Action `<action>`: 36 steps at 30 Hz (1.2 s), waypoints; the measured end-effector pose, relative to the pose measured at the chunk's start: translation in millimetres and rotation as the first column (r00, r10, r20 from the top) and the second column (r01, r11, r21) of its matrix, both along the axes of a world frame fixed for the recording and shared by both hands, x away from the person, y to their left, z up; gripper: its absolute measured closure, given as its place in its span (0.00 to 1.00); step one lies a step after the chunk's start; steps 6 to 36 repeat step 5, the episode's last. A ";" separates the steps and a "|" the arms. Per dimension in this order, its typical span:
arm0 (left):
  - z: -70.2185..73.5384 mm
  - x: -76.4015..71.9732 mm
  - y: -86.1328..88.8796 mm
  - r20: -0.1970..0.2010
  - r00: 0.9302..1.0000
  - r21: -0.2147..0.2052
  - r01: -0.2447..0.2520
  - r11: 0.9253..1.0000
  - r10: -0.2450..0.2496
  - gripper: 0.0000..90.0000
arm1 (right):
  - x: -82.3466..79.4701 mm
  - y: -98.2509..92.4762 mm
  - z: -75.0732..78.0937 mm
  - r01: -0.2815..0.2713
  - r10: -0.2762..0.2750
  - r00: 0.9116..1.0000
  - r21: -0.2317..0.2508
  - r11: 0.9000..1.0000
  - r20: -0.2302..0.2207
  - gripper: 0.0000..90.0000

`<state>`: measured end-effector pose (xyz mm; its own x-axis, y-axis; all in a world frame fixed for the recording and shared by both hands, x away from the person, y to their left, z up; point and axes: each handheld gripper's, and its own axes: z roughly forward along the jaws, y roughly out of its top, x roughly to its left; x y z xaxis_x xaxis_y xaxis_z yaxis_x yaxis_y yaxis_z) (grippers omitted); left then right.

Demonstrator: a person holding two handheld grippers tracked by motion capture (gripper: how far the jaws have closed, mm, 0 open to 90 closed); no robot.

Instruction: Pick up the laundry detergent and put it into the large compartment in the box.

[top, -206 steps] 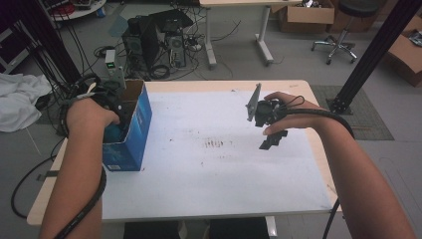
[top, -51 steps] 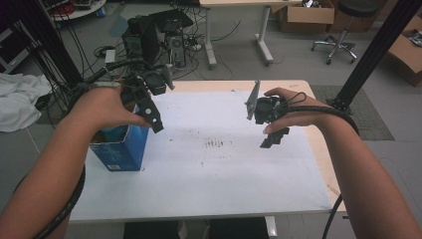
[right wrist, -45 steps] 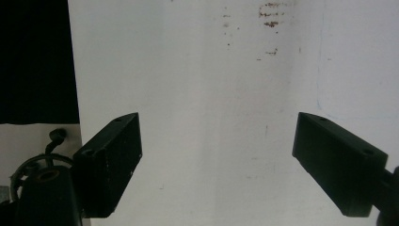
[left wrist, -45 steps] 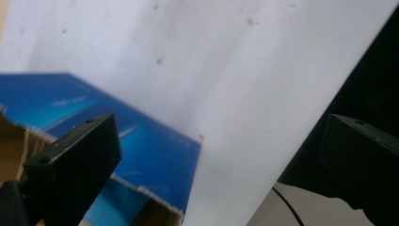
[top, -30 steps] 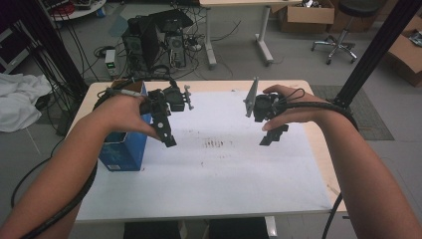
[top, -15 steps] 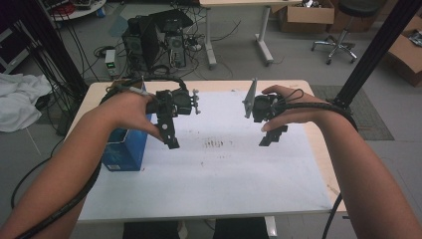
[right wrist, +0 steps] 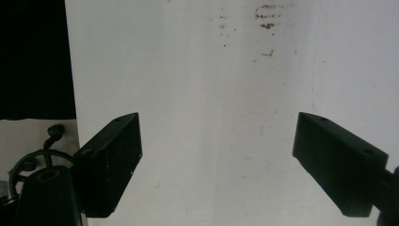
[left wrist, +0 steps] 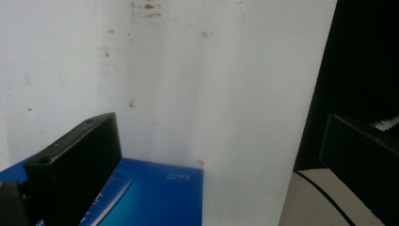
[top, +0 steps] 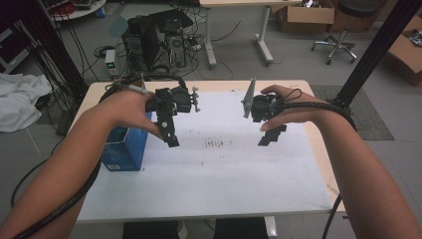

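Claws hang above the white worktop (top: pixel 209 174), one in each hand, neither holding anything. On the person's left side the left claw (top: pixel 171 137) is raised over the white sheet, just beside the blue box (top: pixel 124 149), its black jaws pointing down and toward the person. In the left gripper view those jaws stand wide apart, with bare white surface between them and a corner of the blue box (left wrist: pixel 150 197) showing low between them, partly behind the nearer jaw. The box sits at the left edge of the worktop, partly under the left forearm (top: pixel 69 169), and the claw does not touch it. The right claw (top: pixel 271 135) hovers over the right half of the sheet, well apart from the box, with a grey plate standing up on its top. In the right gripper view its jaws are likewise spread wide over plain white surface with a few faint brown marks (right wrist: pixel 266 14). Similar small dark marks (top: pixel 216 144) lie on the sheet between the two claws. Thick black cables trail back along both forearms.
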<state>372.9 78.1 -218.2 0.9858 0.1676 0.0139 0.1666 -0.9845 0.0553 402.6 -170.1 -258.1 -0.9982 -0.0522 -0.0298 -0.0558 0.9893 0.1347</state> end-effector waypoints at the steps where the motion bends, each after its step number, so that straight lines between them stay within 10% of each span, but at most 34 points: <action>1: 0.0 0.1 0.0 -0.001 1.000 -0.002 -0.001 1.000 0.001 0.00 | 0.0 -0.1 0.1 0.000 0.000 1.000 0.000 1.000 0.001 0.18; 36: 0.3 0.1 -0.4 0.002 1.000 0.002 0.003 1.000 -0.003 0.00 | -0.9 -0.5 0.9 0.005 -0.005 1.000 0.004 1.000 0.004 0.18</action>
